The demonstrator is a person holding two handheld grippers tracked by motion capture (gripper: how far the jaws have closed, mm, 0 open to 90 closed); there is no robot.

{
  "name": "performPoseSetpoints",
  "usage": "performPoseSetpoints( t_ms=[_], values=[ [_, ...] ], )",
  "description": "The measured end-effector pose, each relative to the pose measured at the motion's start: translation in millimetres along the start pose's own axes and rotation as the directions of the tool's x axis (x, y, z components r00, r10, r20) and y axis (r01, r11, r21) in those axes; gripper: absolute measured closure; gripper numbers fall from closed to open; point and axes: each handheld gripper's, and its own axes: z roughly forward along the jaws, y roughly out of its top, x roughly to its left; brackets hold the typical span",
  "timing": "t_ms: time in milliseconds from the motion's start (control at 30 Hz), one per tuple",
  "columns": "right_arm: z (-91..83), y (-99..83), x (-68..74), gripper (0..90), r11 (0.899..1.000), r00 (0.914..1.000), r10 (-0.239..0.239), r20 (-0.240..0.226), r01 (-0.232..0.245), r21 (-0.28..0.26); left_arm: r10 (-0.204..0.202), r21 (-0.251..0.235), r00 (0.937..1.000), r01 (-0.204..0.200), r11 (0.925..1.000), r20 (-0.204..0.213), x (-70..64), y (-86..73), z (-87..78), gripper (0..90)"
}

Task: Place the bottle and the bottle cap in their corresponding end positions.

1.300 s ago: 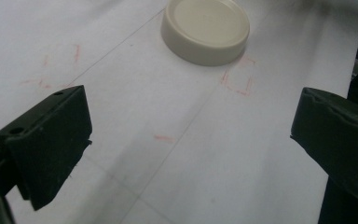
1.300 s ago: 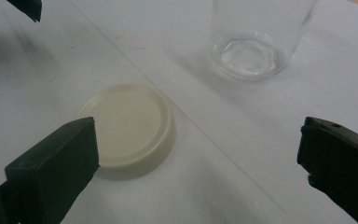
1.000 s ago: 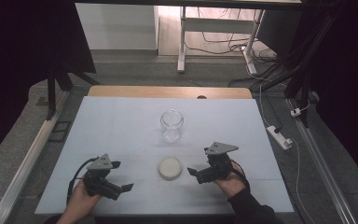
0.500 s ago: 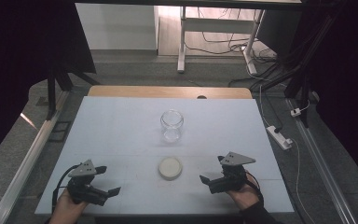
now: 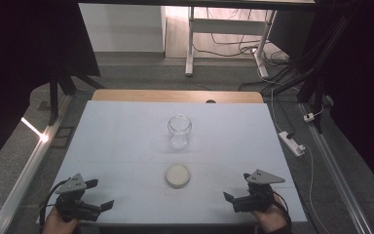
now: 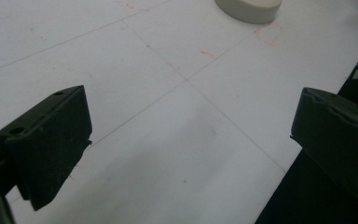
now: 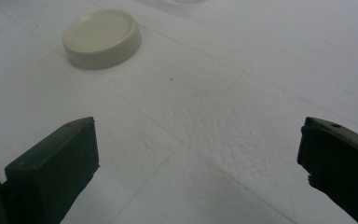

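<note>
Two things sit on the white worktop [image 5: 126, 146] in the high view: a clear glass jar [image 5: 179, 129], upright and lidless, past the middle, and a cream lid [image 5: 177, 175] lying flat nearer the person, well apart from the jar. Left hand-held gripper [image 5: 101, 195] at the near-left corner, jaws apart, nothing between them. Right hand-held gripper [image 5: 230, 200] at the near-right edge, jaws also apart and empty. Both point inward toward the lid, each well short of it. A hand [image 5: 58, 222] shows under the left tool at the bottom edge, another hand [image 5: 270, 219] under the right. Beyond the worktop: grey floor, a white frame leg, loose cables, and a power strip [image 5: 291, 142] on the floor to the right.

Left gripper view: the left hand-held gripper [image 6: 186, 140] has its two black jaws spread wide over bare white surface marked with thin pencil lines and small red ticks. The lid [image 6: 249, 8] is cut off by the top edge, well ahead. The worktop edge runs along the lower right, dark below it.

Right gripper view: the right hand-held gripper [image 7: 198, 154] has its jaws wide apart, with only textured white surface between. The lid [image 7: 102, 38] lies ahead at upper left, flat, rim down, clear of both jaws. A blurred trace of glass at the top edge, too faint to tell more.
</note>
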Motion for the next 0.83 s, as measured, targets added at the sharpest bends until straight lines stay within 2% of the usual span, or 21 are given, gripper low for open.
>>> performPoseSetpoints(
  t_ms=[200,333,500,667,833],
  values=[
    [-11.0,-11.1,-3.6,0.0,0.999,0.9992,0.035,0.017,-0.035,0.008,-0.032,-0.017,0.9993,0.031,0.9994,-0.019,3.0,-9.7,-10.8,0.0],
    [-18.4,-14.8,-6.6,0.0,0.998,0.9976,0.063,0.029,-0.063,-0.007,-0.043,-0.024,0.9987,0.042,0.9988,-0.027,3.9,-13.0,-15.5,0.0],
    [-26.7,-18.9,-9.6,0.0,0.996,0.9947,0.092,0.046,-0.092,-0.017,-0.051,-0.016,0.9977,0.050,0.9986,-0.044,4.1,-16.1,-19.0,0.0],
    [-32.8,-22.1,-9.4,0.0,0.996,0.9936,0.092,0.065,-0.092,-0.008,-0.055,0.002,0.9962,0.055,0.9985,-0.068,3.2,-19.2,-22.6,0.0],
    [-33.1,-22.9,-8.5,0.0,0.997,0.9944,0.081,0.067,-0.081,0.004,-0.056,0.005,0.9961,0.056,0.9984,-0.069,3.9,-19.4,-22.7,0.0]
  ],
)
